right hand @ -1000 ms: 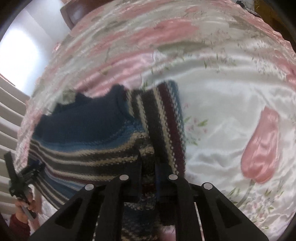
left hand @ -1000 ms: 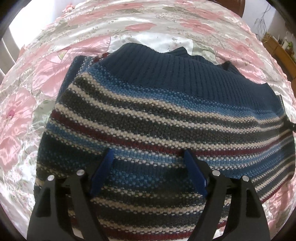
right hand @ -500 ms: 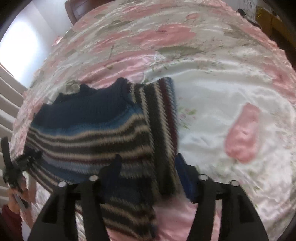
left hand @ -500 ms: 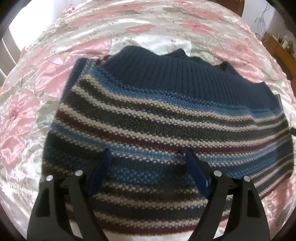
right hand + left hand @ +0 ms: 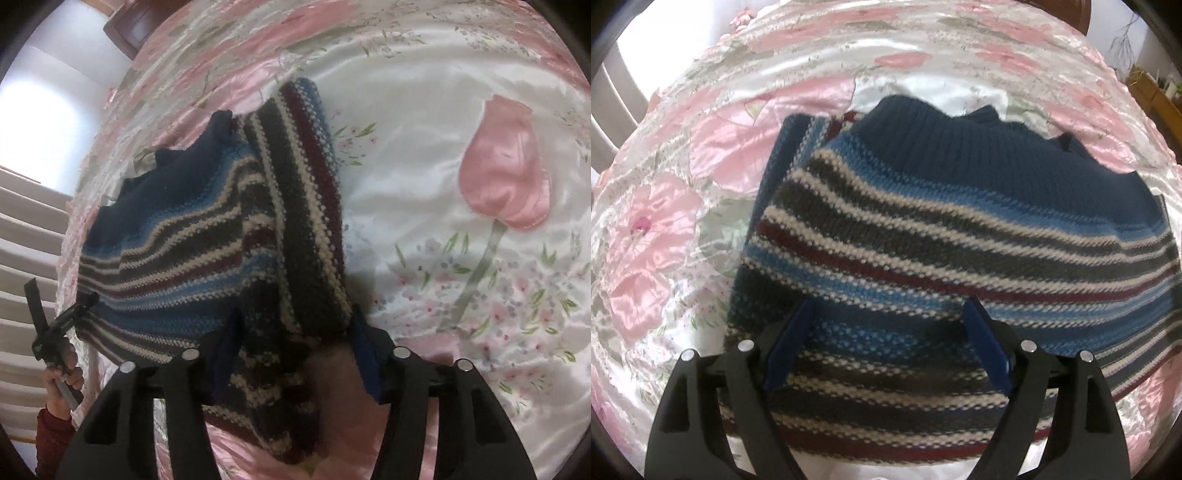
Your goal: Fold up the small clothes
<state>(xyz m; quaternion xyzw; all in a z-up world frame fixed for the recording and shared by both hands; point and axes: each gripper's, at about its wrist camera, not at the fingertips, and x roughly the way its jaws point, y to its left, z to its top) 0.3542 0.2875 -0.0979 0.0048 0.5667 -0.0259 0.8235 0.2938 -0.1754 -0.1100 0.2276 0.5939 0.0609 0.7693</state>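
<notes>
Seemingly, sweater (image 5: 942,229) beneath open fingers (image 5: 790,343)

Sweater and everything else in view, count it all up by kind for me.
Sweater: 1
Bedspread: 1
Grippers: 2, left gripper and right gripper, both open
Hand: 1, holding the left gripper
Total: 5

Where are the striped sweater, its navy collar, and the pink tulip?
striped sweater (image 5: 923,258), left wrist view, striped body.
navy collar (image 5: 960,147), left wrist view, ribbed band.
pink tulip (image 5: 506,162), right wrist view, bloom.
</notes>
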